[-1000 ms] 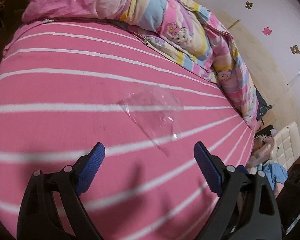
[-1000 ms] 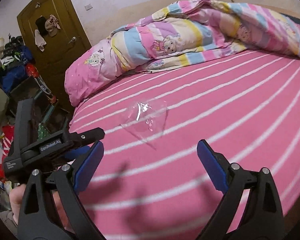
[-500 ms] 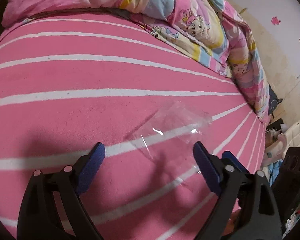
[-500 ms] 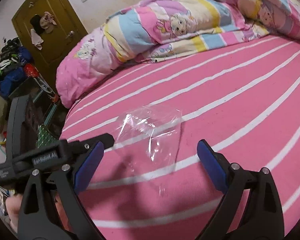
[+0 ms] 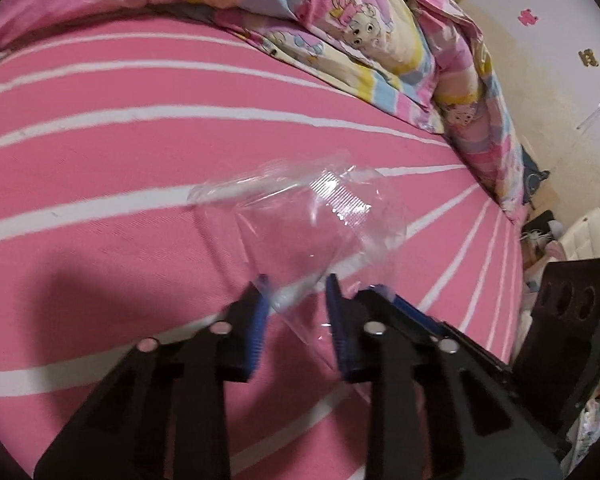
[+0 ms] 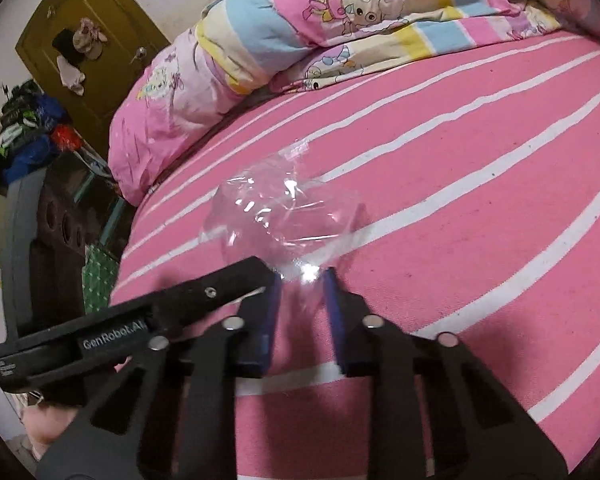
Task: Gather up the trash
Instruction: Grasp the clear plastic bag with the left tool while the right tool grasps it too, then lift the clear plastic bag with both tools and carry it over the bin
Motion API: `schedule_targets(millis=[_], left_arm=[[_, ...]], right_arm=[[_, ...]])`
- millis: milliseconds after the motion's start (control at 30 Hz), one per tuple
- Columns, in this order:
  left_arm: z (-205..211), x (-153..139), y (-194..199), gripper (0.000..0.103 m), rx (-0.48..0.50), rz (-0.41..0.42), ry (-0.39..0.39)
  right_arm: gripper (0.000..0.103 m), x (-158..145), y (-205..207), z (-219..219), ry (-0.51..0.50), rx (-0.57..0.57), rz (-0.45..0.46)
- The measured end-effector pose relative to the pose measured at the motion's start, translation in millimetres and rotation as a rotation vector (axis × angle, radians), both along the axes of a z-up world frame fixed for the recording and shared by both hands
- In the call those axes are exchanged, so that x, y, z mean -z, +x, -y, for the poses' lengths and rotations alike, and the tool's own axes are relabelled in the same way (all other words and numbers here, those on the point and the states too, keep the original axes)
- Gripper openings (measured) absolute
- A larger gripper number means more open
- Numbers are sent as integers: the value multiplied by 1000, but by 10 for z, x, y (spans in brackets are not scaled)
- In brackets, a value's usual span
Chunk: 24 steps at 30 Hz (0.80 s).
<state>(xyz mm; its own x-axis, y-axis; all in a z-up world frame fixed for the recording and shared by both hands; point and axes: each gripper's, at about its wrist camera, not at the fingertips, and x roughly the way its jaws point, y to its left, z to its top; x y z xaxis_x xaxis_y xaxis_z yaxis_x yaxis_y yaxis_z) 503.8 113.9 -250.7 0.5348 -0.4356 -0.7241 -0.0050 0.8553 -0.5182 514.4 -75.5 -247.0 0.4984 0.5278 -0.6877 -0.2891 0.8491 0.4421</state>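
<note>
A crumpled clear plastic wrapper (image 5: pixel 300 220) lies on the pink striped bedsheet (image 5: pixel 100 152), at the centre of the left wrist view and just above centre in the right wrist view. Both grippers are on its near end. The left gripper (image 5: pixel 296 296) sits low in the middle of its frame, jaws closing and now narrow, with the wrapper's near corner between the blue pads (image 5: pixel 260 312). The right gripper (image 6: pixel 302 288) is likewise closing, with a bright fold of film between its pads. In both views a gap is visible between the pads, and the film is so transparent that I cannot say for sure either pair has bitten yet; it looks as if they have not.

To do this pinch well, let each pair of jaws finish closing before any lift, and keep the tips just above the sheet so they catch film and not cloth. Thin film slips and springs back, so gather a thick fold, not a single edge. With two grippers side by side on one small wrapper, lift together and do not pull apart, or it may tear or slide free.

No bin or bag for the trash shows in either view; the cluttered shelves by the door (image 6: pixel 80 40) at upper left are too blurred to tell what they hold
</note>
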Motion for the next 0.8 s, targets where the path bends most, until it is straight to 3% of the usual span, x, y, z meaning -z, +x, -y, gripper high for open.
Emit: schedule_targets(millis=[167, 500, 800], left_arm=[[96, 16, -23, 4, 28, 12, -17], [86, -219, -188, 1, 25, 114, -67], [107, -630, -563, 1, 17, 202, -128]], right_arm=[[17, -13, -36, 19, -22, 14, 13], [14, -245, -113, 51, -4, 29, 91], [12, -647, -508, 154, 61, 58, 150]])
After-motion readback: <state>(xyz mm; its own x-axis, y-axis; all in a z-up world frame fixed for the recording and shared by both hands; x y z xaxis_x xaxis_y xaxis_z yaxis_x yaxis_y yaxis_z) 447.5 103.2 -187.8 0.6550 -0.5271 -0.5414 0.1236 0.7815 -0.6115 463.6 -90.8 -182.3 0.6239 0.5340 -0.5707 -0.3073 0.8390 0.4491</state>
